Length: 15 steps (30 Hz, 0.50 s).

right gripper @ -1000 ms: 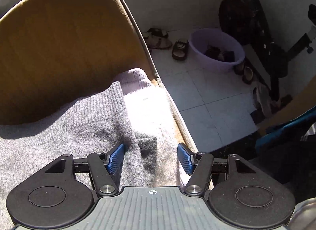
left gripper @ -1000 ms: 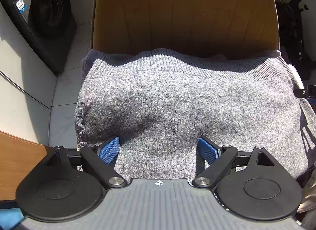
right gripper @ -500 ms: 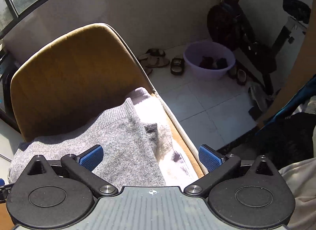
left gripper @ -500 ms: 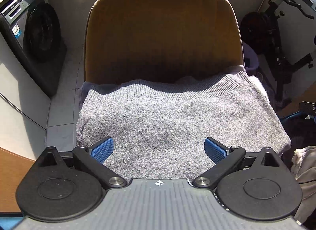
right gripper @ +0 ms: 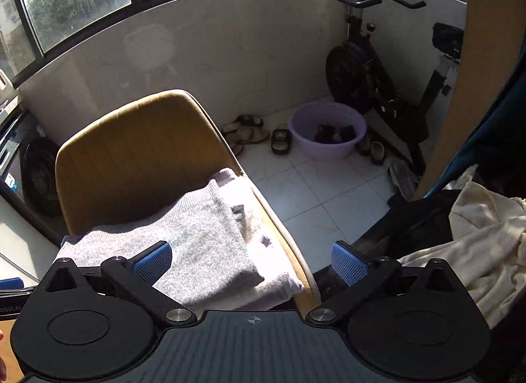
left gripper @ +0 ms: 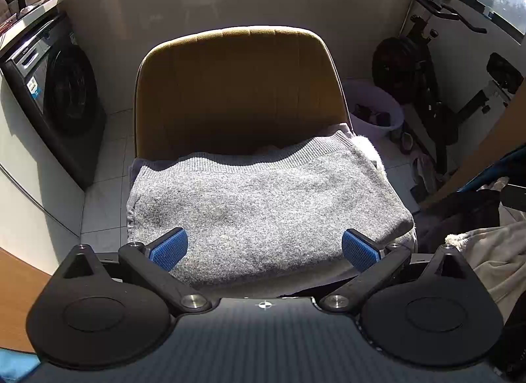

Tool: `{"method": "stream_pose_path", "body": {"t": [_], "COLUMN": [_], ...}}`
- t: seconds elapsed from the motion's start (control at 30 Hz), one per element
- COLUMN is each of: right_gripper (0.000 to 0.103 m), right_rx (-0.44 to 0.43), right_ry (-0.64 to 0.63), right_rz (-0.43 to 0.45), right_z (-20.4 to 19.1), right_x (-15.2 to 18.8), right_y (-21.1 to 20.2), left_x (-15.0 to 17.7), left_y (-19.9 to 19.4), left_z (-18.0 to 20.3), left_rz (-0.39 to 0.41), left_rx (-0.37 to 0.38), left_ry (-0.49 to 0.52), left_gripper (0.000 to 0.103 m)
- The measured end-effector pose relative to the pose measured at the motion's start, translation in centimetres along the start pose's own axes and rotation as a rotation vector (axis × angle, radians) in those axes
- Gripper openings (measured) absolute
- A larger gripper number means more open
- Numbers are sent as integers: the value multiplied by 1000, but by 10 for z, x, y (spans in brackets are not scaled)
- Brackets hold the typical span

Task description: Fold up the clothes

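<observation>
Hovering wide apart and empty, the left gripper's blue fingers frame the near edge of the sweater without touching it. Right gripper: fingers likewise spread wide, nothing between them; it hangs over the chair's right front corner.

Sweater: grey knit, folded to a flat rectangle, ribbed hem toward the chair back. It covers most of the chair seat, lying on top of a paler folded cloth, whose edge shows along the seat's right side and front right corner. Stack looks square and stable.

Outward: floor to the right of the chair carries a basin, sandals and an exercise bike. Washer stands left of the chair. A heap of unfolded laundry, cream and dark pieces, lies to the right of the chair, just beside the right gripper.

Judgement: the sweater appears folded and placed; this step reads as finished, both hands free. The next move probably calls for swinging right to the heap, picking one garment by an edge, and lifting it clear for spreading. Risk: several tangled pieces coming up together.
</observation>
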State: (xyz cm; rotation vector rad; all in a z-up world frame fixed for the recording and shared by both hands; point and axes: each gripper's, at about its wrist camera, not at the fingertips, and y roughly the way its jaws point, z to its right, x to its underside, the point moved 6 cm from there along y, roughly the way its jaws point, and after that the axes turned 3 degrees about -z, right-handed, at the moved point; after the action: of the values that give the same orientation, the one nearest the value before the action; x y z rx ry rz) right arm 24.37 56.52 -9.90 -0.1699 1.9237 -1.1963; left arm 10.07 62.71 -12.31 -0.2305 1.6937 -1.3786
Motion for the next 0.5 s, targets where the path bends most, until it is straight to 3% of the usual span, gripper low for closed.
{"method": "stream_pose_path", "body": {"t": [0.2,0.5], "right_gripper": [102,102], "right_rx": [-57,-119], "right_ry": [-21,-113], "right_rz": [9,4], "right_z": [21,77], "right_x": [24,82], "right_y": [-40,-111], "left_x": [39,130], "left_y": [-42,-107], "left_z": [25,88], "left_rz": [46,70], "left_rx": [-59,-128], "left_ry": [-56,-95], "left_gripper": [102,102]}}
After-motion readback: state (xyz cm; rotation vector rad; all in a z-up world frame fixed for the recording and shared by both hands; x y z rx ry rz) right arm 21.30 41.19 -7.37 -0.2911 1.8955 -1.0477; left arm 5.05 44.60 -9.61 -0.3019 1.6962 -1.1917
